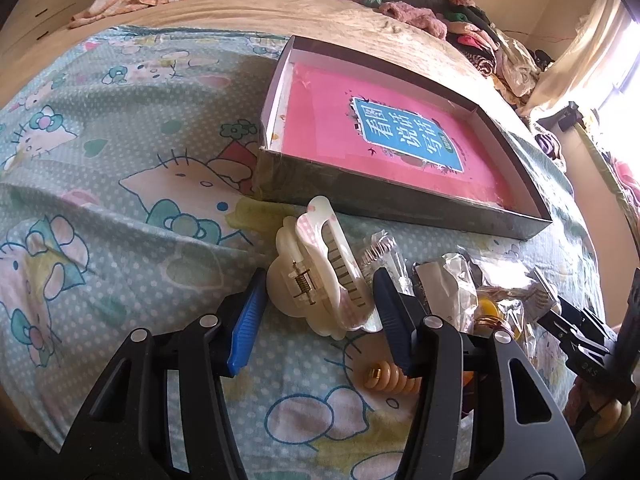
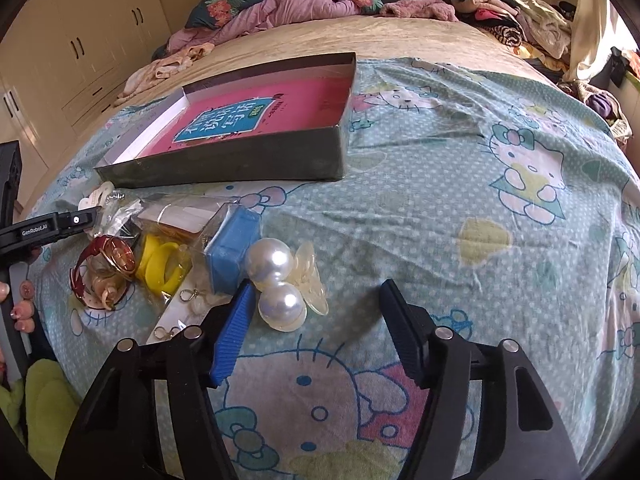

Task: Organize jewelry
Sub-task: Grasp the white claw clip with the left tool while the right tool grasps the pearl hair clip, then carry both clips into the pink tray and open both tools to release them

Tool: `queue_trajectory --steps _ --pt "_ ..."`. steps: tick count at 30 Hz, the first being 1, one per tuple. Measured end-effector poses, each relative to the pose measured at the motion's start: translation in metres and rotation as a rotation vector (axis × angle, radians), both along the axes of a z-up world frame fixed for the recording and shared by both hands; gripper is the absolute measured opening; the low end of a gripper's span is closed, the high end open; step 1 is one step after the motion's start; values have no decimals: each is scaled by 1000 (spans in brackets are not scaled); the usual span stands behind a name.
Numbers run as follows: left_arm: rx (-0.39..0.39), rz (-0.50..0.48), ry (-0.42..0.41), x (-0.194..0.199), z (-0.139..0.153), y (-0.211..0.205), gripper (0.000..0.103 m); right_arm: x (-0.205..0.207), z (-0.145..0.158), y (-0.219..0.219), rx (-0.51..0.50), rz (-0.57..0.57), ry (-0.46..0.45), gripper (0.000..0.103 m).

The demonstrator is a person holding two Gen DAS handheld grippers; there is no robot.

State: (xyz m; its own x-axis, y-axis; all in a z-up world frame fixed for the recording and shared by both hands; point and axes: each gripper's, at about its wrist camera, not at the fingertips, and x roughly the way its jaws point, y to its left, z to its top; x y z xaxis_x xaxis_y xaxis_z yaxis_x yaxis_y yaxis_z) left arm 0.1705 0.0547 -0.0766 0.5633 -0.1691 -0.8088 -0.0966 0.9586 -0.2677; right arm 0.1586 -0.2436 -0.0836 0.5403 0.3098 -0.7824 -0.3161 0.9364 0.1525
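Bed sheet point(image 2: 460, 200) carries everything; the shallow box point(image 1: 360, 192) with the pink book point(image 1: 360, 120) lying flat in it sits beyond the jewelry pile, open side up, near wall facing both grippers. Looks like the drop target, so anything lifted has to clear that near wall. Key relation: white claw hair clip point(image 1: 320, 276) lies directly between the fingers of the left gripper point(image 1: 316, 308), long axis running away from the camera toward the box, spring hinge up and toward the left finger. Jaws wide open, holding nothing; they straddle the clip, contact not clear. My read: left is set for a straight close across the clip's width. Crowding on its right side: clear plastic packets point(image 1: 460, 280) sit just beside the right finger, an amber bead piece point(image 1: 388, 378) lies just under it, so a close could snag film. Right gripper point(image 2: 316, 312) also wide open and empty, over bare sheet; the double-pearl clip point(image 2: 274, 280) sits just by its left fingertip, offset left rather than centred, long axis roughly along the view. It would need a shift left first. Further left in that view: blue box point(image 2: 232, 248), yellow ring piece point(image 2: 160, 264), red-strap watch point(image 2: 108, 260), loose earrings point(image 2: 188, 296) on the sheet.
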Motion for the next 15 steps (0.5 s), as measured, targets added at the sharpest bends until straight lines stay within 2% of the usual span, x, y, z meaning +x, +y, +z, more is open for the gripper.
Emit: queue_trajectory --steps 4,11,12,13,15 --pt "1 1 -8 0 1 1 45 5 -2 9 15 55 -9 32" --pt "17 -5 -37 -6 9 1 43 5 7 0 39 33 -50 30" --pt "17 -4 -43 -8 11 1 41 5 8 -3 42 25 -52 30" --pt "13 -2 -48 -10 14 2 30 4 10 -6 46 17 -55 30" --pt "5 -1 -62 -13 20 5 29 2 16 -12 54 3 -68 30"
